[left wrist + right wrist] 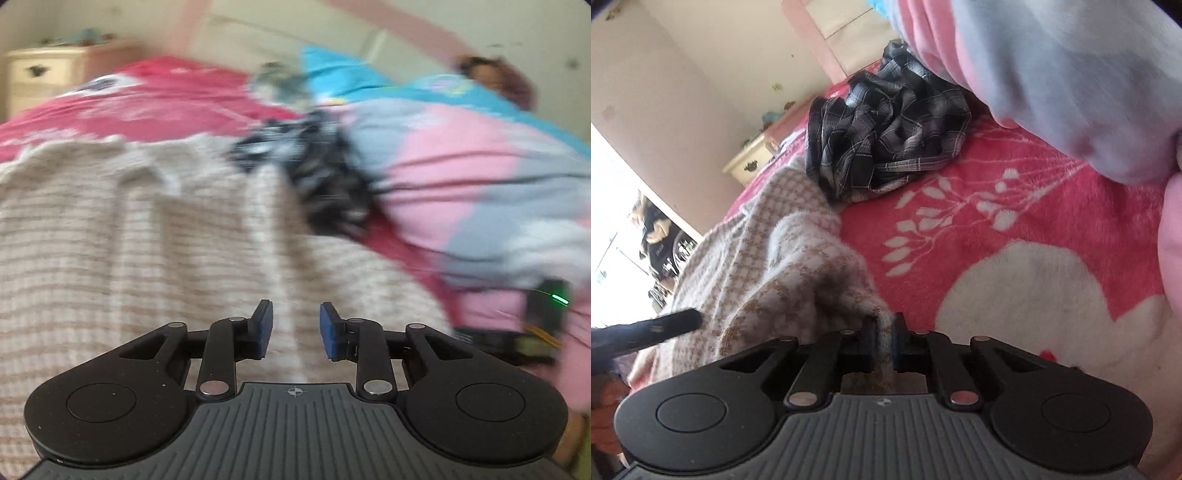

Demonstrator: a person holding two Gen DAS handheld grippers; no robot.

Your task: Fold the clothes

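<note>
**Observer:** What do you have hold of right now?

**Me:** My right gripper [885,345] is pinched tight on a bunched edge of the beige checked knit sweater [783,266]. My left gripper [296,330] stands narrowly parted over the same sweater with nothing between its pads; the knit lies flat beneath them.

**Observer:** Where does the sweater sit?

**Me:** Spread across the near side of the pink fleece blanket [1015,206] that covers the bed. Its far edge touches a crumpled dark plaid shirt [886,136], and a pastel pink-and-blue comforter [1071,74] is heaped along the bed's right side.

**Observer:** What could spoil the fold?

**Me:** As I judge it, only one side is gripped. If I pull with the right alone, the knit will likely drag and twist rather than fold square. The fabric looks loose and stretchy, so a thin pinch could slip out. The far edge might also snag the plaid shirt and haul it along.
</note>
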